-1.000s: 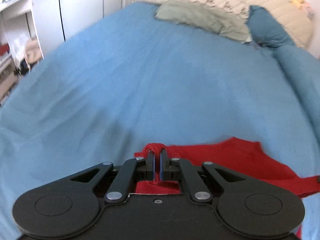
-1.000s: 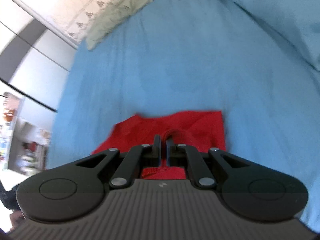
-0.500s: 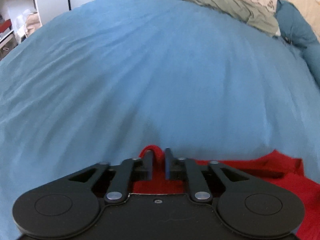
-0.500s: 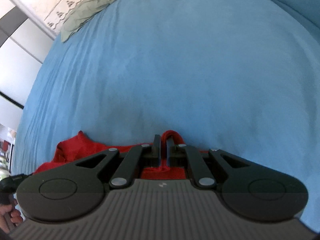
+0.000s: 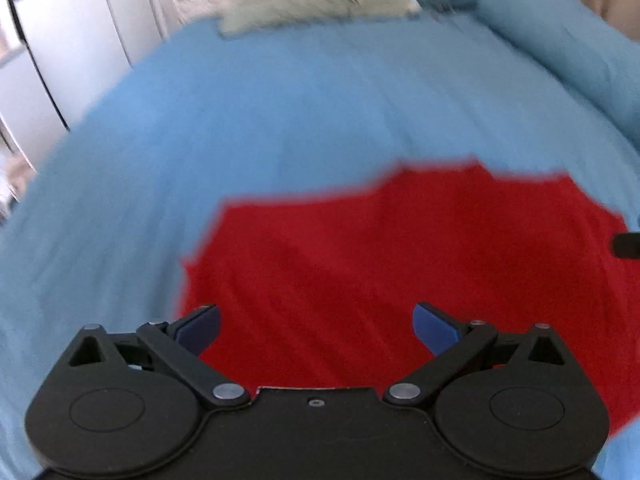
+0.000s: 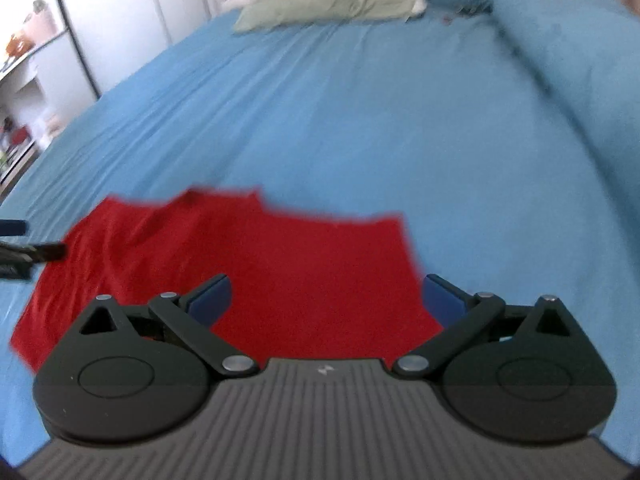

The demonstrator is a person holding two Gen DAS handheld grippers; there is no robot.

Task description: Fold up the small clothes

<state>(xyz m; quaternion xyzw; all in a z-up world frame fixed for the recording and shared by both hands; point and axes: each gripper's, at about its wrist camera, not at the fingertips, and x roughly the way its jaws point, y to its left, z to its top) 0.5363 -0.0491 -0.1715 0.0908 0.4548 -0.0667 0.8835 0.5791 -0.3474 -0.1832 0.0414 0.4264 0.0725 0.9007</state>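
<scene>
no readable writing shows, only a small pale mark on the right gripper's ribbed grey housing. the red garment (image 5: 400, 264), soft and faintly creased, lies flat on the blue bedsheet (image 5: 280, 112). the left gripper (image 5: 316, 326) and right gripper (image 6: 326, 298) both hang over it with blue-padded fingers spread wide, holding nothing. a pale green pillow (image 6: 332, 2) lies at the bed's head.

Red garment (image 5: 400, 264), blue bedsheet (image 5: 280, 112), grey-green pillow (image 6: 332, 4), blue-padded fingers (image 6: 210, 300).
</scene>
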